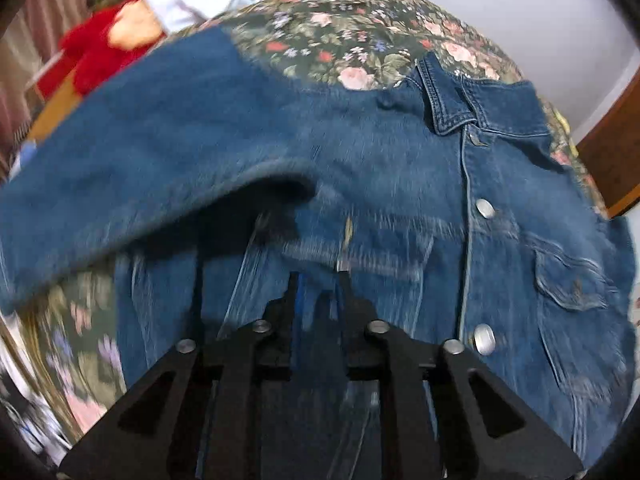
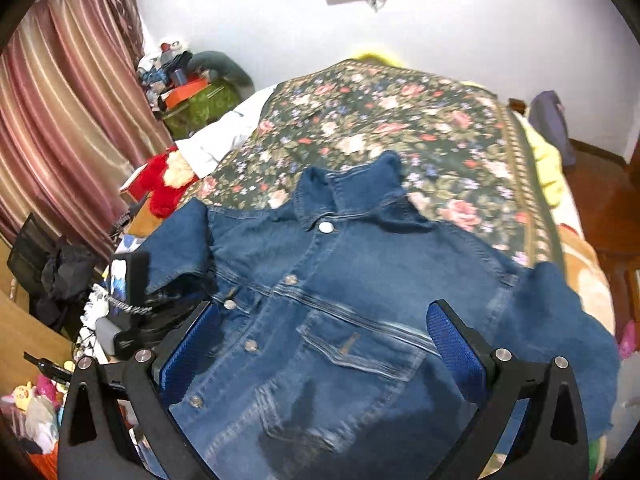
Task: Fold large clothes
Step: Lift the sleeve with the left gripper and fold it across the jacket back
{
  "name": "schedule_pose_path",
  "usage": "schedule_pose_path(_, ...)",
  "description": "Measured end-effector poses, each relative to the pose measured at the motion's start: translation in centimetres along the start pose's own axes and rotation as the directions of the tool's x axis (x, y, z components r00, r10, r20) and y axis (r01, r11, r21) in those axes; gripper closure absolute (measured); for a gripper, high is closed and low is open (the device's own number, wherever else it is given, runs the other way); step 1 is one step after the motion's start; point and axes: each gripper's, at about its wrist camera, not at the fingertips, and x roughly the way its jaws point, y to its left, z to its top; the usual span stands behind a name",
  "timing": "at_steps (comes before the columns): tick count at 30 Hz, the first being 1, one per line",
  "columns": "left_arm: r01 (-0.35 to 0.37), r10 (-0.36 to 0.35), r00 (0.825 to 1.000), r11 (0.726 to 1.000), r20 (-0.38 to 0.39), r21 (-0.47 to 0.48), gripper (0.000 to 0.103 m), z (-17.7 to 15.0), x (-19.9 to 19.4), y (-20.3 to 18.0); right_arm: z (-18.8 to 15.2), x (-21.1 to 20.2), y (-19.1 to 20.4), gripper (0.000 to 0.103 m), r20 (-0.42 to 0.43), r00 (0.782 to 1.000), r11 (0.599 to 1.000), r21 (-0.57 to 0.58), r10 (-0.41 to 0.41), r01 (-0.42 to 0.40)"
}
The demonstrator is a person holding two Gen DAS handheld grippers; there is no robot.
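Note:
A blue denim jacket [image 1: 400, 184] lies front-up on a floral bedspread [image 1: 360, 28], collar away from me, buttons closed. My left gripper [image 1: 318, 284] is shut on a fold of the jacket's fabric and holds its left sleeve [image 1: 132, 172] lifted across the body. The jacket also shows in the right wrist view [image 2: 340, 280], with its chest pocket [image 2: 360, 344] between the fingers. My right gripper [image 2: 320, 320] is open and empty, hovering above the jacket's front. The right sleeve [image 2: 560, 320] hangs toward the bed's edge.
A red plush toy [image 2: 164, 184] and white cloth [image 2: 224, 136] lie at the bed's left. Curtains [image 2: 68, 120] and cluttered tables stand left. A yellow blanket [image 2: 548, 164] lies at the bed's right edge, wooden floor [image 2: 592, 184] beyond.

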Motion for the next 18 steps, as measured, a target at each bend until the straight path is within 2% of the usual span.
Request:
schedule_pose_path(1, 0.009, -0.009, 1.0, 0.999, 0.019, -0.031, 0.075, -0.9, -1.2, 0.9, -0.4, -0.5, -0.4, 0.0, 0.003, 1.0, 1.0, -0.002, -0.009, 0.009)
schedule_pose_path(3, 0.016, -0.01, 0.998, 0.996, 0.059, -0.091, 0.046, -1.7, -3.0, 2.5, -1.0, -1.1, -0.9, 0.0, 0.009, 1.0, 1.0, -0.005, -0.025, 0.025)
schedule_pose_path(6, 0.029, 0.01, 0.987, 0.97, 0.159, -0.24, 0.03, -2.7, -6.3, 6.8, -1.7, -1.3, -1.3, 0.0, 0.009, 1.0, 1.0, 0.0, -0.028, 0.028)
schedule_pose_path(8, 0.03, 0.04, 0.981, 0.933, 0.187, -0.358, 0.021, -2.8, -7.4, 10.5, -1.9, -1.0, -1.5, 0.0, 0.0, 1.0, 1.0, 0.016, -0.017, 0.017)
schedule_pose_path(10, 0.033, 0.06, 0.981, 0.885, 0.185, -0.465, 0.02, -2.7, -7.3, 13.9, -2.1, -0.6, -1.4, 0.0, -0.009, 1.0, 0.999, 0.034, -0.004, 0.005)
schedule_pose_path(13, 0.078, 0.024, 0.985, 0.823, 0.17, -0.563, 0.02, -3.0, -6.4, 18.1, -2.1, 0.3, -0.9, 0.0, -0.025, 1.0, 0.998, 0.058, 0.012, -0.01)
schedule_pose_path(18, 0.144, -0.031, 0.984, 0.71, 0.173, -0.689, 0.023, -2.9, -3.3, 21.9, -1.8, 1.4, 0.0, 0.0, -0.044, 0.999, 0.997, 0.072, 0.027, -0.024)
